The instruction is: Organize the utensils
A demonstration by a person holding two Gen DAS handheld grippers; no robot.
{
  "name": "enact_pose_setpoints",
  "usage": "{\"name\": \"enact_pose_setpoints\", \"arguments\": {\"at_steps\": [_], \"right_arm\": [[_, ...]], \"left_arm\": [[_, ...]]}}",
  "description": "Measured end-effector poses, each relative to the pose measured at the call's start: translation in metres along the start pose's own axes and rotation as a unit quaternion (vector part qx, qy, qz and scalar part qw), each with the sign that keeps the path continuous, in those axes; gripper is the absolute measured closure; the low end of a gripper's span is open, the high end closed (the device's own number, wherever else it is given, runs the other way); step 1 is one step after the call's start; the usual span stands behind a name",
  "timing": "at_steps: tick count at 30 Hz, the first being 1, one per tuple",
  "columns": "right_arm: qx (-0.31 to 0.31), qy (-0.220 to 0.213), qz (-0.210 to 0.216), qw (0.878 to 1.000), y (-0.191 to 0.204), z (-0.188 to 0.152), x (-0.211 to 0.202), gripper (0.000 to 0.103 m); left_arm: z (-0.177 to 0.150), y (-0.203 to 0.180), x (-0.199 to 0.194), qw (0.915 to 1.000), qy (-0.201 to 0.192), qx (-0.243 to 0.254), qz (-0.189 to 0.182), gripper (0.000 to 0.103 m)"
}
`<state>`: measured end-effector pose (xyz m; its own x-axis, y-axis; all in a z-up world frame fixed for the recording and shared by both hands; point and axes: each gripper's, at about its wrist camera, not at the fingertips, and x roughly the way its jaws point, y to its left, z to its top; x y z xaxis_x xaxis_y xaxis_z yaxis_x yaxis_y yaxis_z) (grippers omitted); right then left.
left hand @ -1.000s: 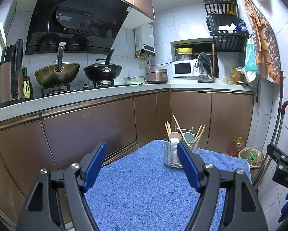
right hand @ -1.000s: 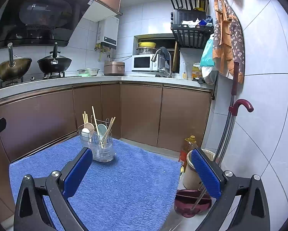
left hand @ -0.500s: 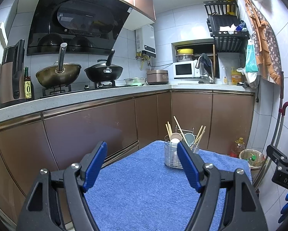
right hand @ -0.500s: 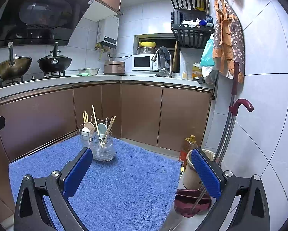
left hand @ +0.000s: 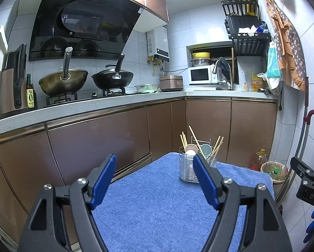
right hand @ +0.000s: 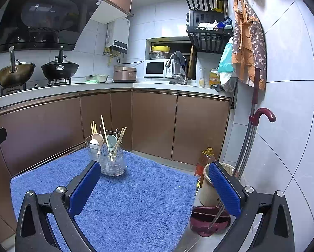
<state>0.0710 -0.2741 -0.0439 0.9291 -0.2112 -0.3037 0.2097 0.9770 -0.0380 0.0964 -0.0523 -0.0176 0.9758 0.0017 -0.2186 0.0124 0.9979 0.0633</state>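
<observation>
Chopsticks and spoons standing in the clear holder near the far edge of the blue towel. Nothing loose elsewhere on the towel; sorting apparently finished. Left gripper and right gripper spread wide, empty, near the front edge.

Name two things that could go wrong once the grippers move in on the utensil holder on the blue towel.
1. The utensil holder stands on a soft blue towel near its far edge; a nudge might tip it.
2. The chopsticks lean outward at angles; open fingers might snag one while reaching for a spoon.
</observation>
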Motion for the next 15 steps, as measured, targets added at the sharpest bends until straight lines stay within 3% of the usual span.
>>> {"name": "enact_pose_setpoints", "arguments": {"at_steps": [15], "right_arm": [[-0.004, -0.002, 0.004, 1.0, 0.0019, -0.0025, -0.0063, 0.0]], "left_arm": [[-0.0012, 0.0002, -0.0034, 1.0, -0.003, 0.001, 0.0, 0.03]]}}
